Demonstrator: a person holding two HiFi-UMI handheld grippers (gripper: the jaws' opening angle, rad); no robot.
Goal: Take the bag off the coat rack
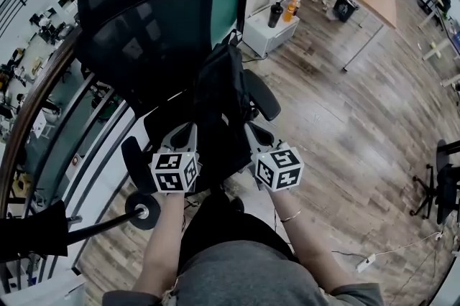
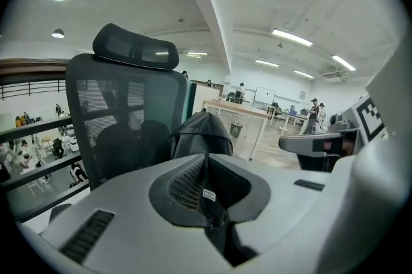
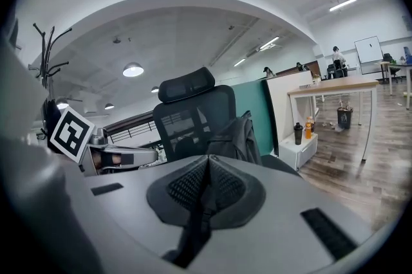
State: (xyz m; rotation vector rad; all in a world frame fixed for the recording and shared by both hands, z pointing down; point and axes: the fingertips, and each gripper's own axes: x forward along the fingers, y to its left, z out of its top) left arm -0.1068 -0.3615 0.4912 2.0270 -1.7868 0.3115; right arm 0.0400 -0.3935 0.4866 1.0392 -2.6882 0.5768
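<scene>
The bag [image 1: 224, 100] sits on the chair [image 1: 144, 17], off the coat rack [image 3: 44, 54]. The left gripper [image 2: 206, 168] and right gripper [image 3: 207, 168] have their fingers squeezed shut on its straps [image 2: 209, 202]. I think only letting go is left.

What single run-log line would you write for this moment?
bag: on chair | left hand-held gripper: shut on bag | right hand-held gripper: shut on bag
</scene>
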